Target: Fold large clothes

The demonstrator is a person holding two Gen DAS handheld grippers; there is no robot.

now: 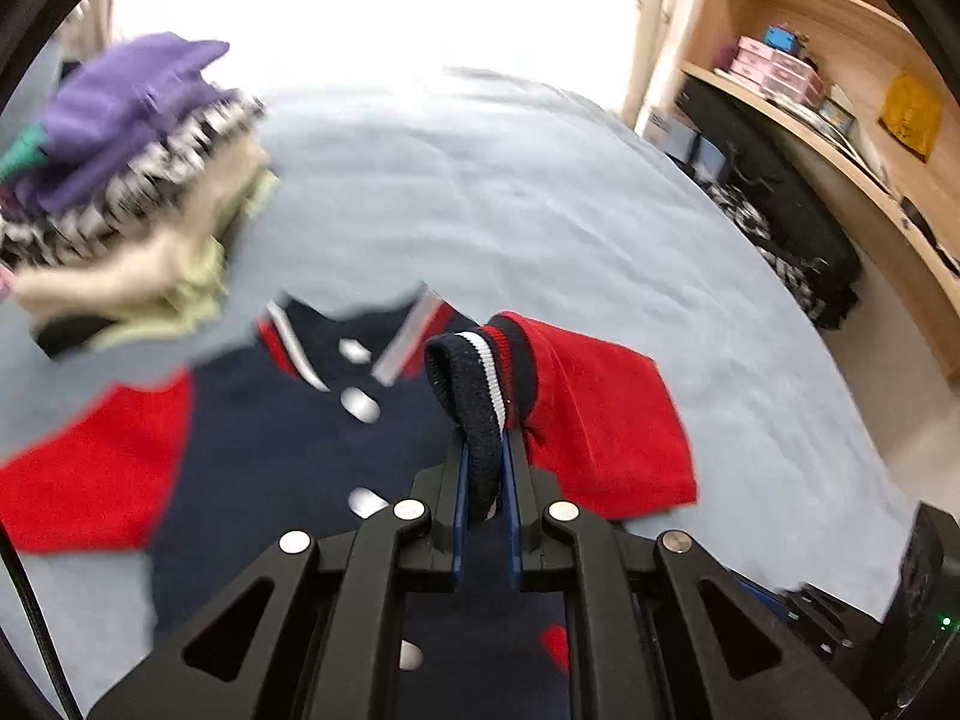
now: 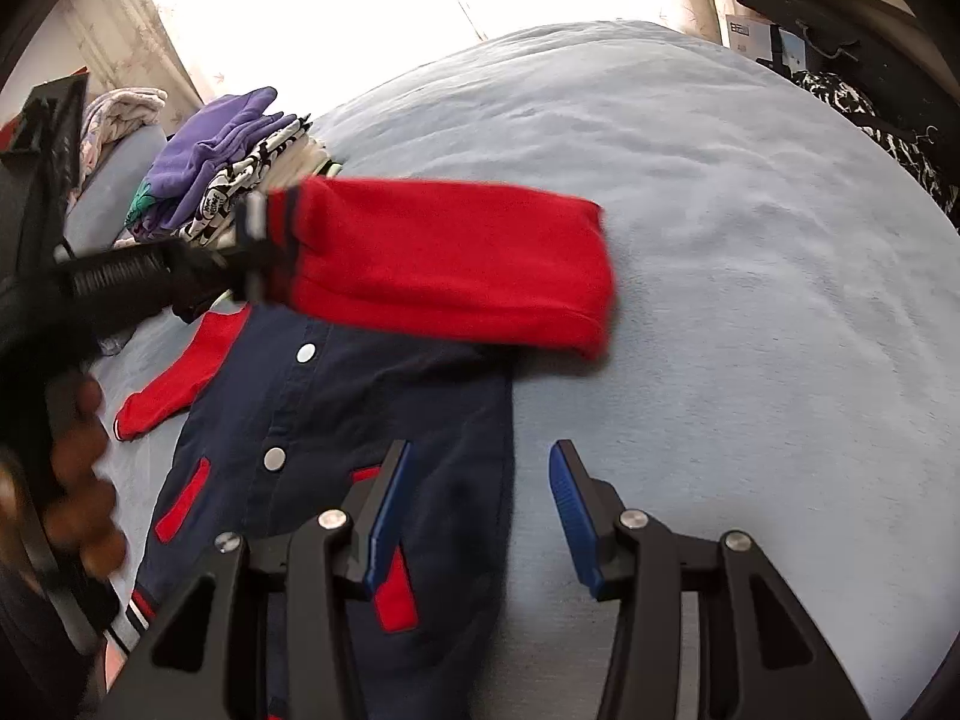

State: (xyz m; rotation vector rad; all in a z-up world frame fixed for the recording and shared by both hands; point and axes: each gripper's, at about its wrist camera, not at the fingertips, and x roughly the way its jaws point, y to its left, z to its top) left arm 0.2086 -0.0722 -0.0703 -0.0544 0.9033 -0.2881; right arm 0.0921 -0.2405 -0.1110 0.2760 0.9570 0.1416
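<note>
A navy jacket (image 1: 300, 450) with red sleeves and silver snaps lies face up on a light blue bed (image 1: 540, 210). My left gripper (image 1: 485, 468) is shut on the striped cuff (image 1: 474, 372) of the red right sleeve (image 1: 606, 420) and holds it lifted over the jacket's chest. In the right wrist view the same sleeve (image 2: 450, 264) stretches across above the jacket (image 2: 360, 396), with the left gripper (image 2: 258, 252) at its cuff. My right gripper (image 2: 477, 516) is open and empty, low over the jacket's right edge and the bed (image 2: 720, 300).
A stack of folded clothes (image 1: 132, 180) with a purple top sits on the bed beyond the jacket's collar; it also shows in the right wrist view (image 2: 228, 162). Wooden shelves (image 1: 840, 90) and dark items stand along the bed's right side.
</note>
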